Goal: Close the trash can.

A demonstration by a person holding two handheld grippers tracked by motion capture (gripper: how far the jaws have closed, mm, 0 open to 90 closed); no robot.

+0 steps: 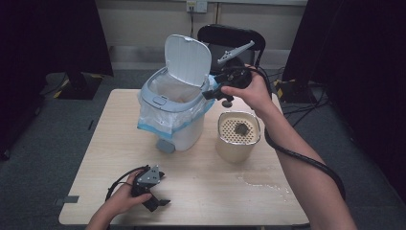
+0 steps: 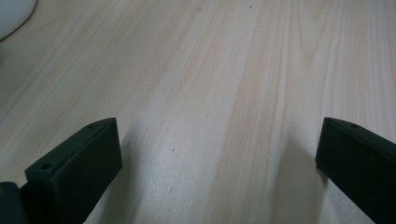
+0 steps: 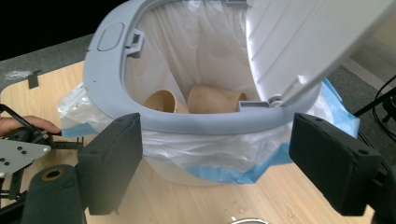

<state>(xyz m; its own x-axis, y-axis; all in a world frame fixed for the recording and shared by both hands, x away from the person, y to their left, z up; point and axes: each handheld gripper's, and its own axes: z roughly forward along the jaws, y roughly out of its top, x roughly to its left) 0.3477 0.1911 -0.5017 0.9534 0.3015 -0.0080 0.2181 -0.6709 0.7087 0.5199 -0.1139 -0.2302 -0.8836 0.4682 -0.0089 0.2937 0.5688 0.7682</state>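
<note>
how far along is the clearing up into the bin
Done: two paper cups lie inside the open bin. In hand: nothing; the right gripper is open and empty beside the bin's rim. Left: the strainer pot still holds a dark lump, and the left gripper rests open on the table.

In the high view the raised lid (image 1: 188, 60) of the bin (image 1: 174, 112) hides the far part of the bin's opening, and the liner bag (image 1: 158, 122) covers the upper wall. The dark lump (image 1: 241, 128) on the perforated insert of the cream container (image 1: 238, 136) is too small to tell. The right gripper (image 1: 216, 94) is partly covered by the person's right hand (image 1: 251, 88). In the right gripper view two paper cups (image 3: 212, 99) lie in the bin, their lower parts hidden behind the rim; a shiny round edge (image 3: 247, 220) is cut off at the bottom. In the left gripper view a white object (image 2: 14, 16) is cut off at the top left corner and blurred.
</note>
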